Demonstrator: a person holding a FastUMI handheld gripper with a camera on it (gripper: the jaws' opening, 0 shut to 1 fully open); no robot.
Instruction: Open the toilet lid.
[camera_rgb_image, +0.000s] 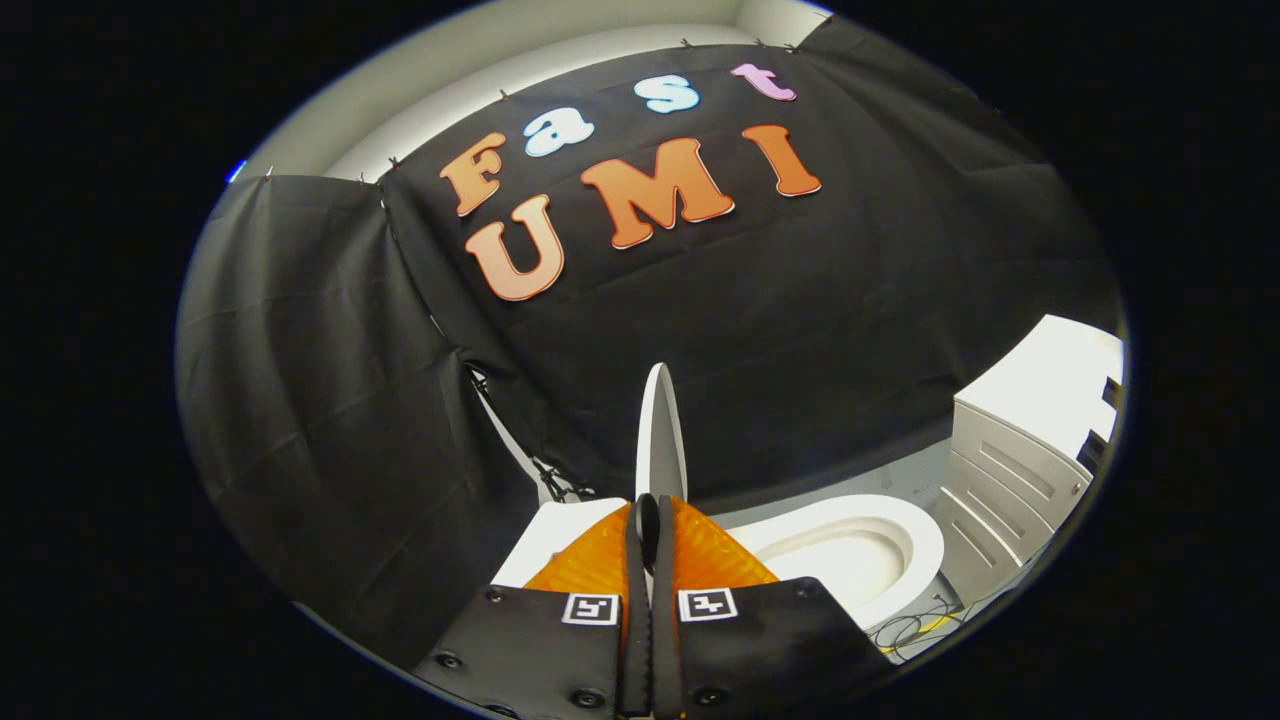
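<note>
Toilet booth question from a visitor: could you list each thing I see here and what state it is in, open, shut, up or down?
Toilet lid: raised, standing upright on edge, its edge caught between the tongs' fingers.
Toilet bowl: uncovered, rim and inside showing.
Tongs: shut on the lid's edge.
Cabinet: drawers shut.
Cables: lying loose on the floor beside the bowl.

gripper (648, 510) | fingers pressed together | thin white edge pinched between tips
</note>
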